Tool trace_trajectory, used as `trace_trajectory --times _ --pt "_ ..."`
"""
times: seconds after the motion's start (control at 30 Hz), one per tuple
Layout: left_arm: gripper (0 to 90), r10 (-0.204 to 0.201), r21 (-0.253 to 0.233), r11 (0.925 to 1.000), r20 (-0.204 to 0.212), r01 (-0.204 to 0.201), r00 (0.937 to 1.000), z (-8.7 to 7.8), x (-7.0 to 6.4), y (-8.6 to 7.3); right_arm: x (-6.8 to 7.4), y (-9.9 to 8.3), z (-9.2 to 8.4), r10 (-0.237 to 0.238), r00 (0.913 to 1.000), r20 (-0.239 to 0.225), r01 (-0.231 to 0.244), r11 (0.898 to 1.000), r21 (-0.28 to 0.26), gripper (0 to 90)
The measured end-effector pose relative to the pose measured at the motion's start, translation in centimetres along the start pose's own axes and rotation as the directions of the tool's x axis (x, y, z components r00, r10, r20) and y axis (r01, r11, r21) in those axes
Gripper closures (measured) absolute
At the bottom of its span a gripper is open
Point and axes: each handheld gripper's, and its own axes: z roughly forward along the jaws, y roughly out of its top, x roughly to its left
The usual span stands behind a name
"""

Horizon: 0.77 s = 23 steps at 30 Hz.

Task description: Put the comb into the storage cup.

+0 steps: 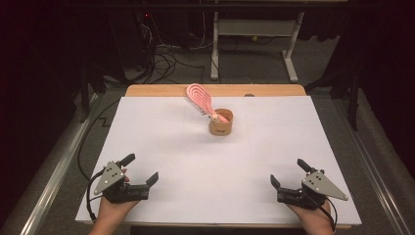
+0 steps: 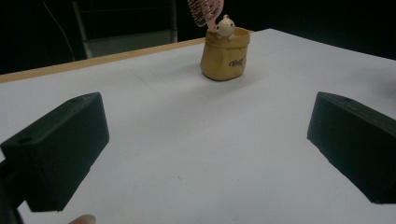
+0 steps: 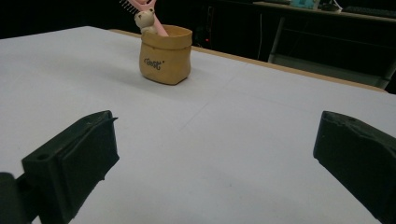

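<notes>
Hairbrush [image 1: 199,97] stands handle-down in the tan pot [image 1: 221,123] near the table's [image 1: 161,142] far edge, middle | my left gripper [image 1: 142,169] and right gripper [image 1: 286,174] rest at the near corners, jaws spread wide, empty | step: I judge start, no reach begun | next: I must reach forward, close on the brush.

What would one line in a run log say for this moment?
left gripper: open, near table edge | right gripper: open, near table edge | pink hairbrush: leaning in tan pot, mid-table | contact: none
</notes>
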Motion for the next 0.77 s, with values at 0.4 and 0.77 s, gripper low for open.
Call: trace_trajectory --times 0.4,0.77 --pt "0.0 -0.007 0.022 0.9997 0.017 0.007 0.9998 0.8 -0.1 -0.2 -0.1 -0.1 -0.9 0.038 0.9992 0.011 -0.038 0.999 -0.011 0.2" --pt "0.0 -0.033 0.015 0.9993 0.011 0.033 0.9994 0.8 0.3 -0.5 -0.3 0.1 -1.1 0.023 0.9997 0.007 -0.023 0.999 -0.027 0.2"
